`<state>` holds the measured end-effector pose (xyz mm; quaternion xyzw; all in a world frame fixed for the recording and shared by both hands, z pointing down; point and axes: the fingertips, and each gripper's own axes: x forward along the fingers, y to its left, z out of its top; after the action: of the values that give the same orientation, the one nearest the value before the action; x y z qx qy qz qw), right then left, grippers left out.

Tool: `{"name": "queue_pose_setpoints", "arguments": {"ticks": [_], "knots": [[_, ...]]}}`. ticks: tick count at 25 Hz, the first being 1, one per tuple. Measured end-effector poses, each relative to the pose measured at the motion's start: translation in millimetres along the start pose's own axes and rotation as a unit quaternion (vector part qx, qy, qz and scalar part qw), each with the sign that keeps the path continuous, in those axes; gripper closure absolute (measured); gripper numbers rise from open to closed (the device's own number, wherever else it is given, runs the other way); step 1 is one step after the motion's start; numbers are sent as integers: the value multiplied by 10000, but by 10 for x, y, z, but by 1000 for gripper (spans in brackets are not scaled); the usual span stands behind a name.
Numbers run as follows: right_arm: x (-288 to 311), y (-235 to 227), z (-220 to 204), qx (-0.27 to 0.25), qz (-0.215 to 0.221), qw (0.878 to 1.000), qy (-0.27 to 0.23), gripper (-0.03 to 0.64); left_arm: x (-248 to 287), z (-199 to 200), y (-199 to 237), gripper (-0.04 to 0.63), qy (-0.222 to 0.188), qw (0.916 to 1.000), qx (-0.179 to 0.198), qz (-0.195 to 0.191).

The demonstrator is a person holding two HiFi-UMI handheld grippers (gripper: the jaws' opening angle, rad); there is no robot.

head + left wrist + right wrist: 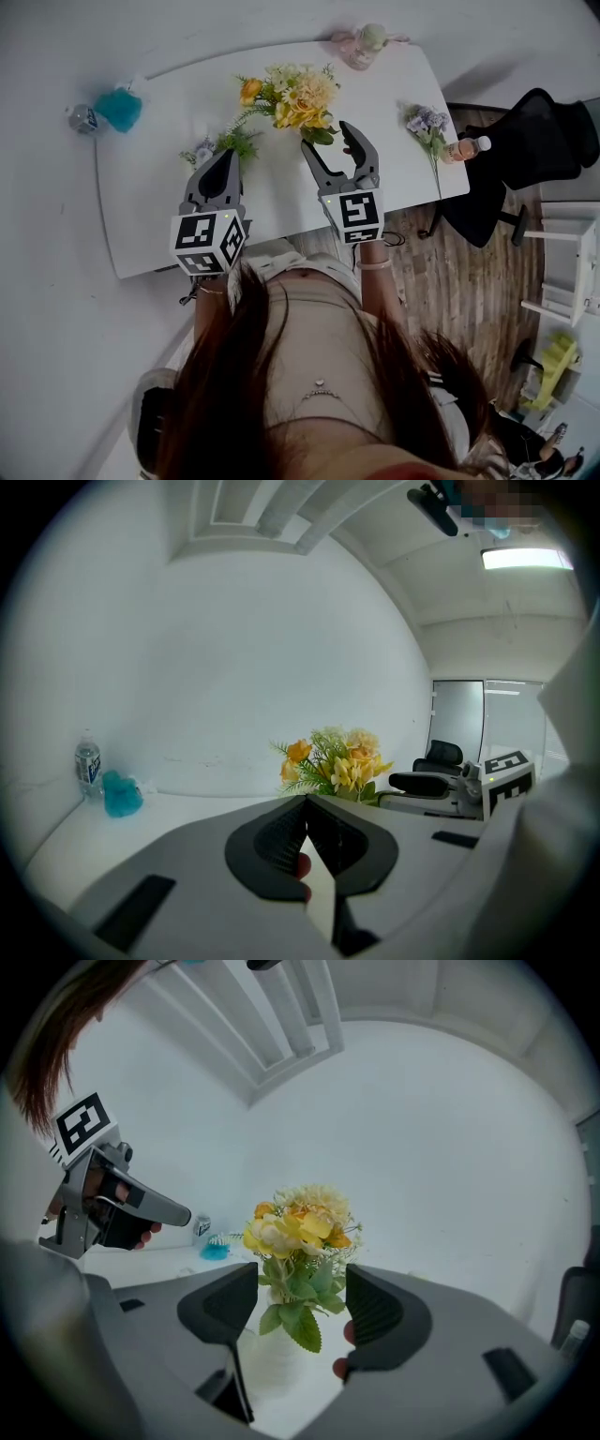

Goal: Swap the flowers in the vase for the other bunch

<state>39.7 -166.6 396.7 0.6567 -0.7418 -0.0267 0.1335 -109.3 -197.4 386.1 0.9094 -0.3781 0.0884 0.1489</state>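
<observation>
Table white. Vase white. Vase bunch: yellow, orange, cream blooms, green leaves. Second bunch: lilac flowers, green stem. Left gripper, right gripper: grey bodies, black ribbed pads, cubes with black-and-white square markers. Teal object. Chair black. Floor: brown wood planks.

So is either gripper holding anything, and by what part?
Nothing is held. The left gripper is shut and empty; the right gripper is open, the yellow flowers in line with its jaws, not gripped.

Head view looks steeply down on table; both gripper views share the yellow flowers.
</observation>
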Motion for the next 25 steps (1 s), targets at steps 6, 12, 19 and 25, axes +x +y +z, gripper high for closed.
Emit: {"name": "queue_pose_setpoints", "arguments": {"ticks": [6,12,19,25], "knots": [[-278,-35,-26,127,113,9998,101,325,-132,-25,-230,592,-12,9999,59,131],[-602,-83,43,195,221,9996,-47,327,-354,-61,-536,592,-43,9996,92,281],[-935,-93,41,191,295,9993,-132,359,-526,-156,-805,592,-6,9992,144,384],[-1222,-180,44,168,223,9993,-231,428,-618,-188,-1086,592,-54,9991,204,366]]}}
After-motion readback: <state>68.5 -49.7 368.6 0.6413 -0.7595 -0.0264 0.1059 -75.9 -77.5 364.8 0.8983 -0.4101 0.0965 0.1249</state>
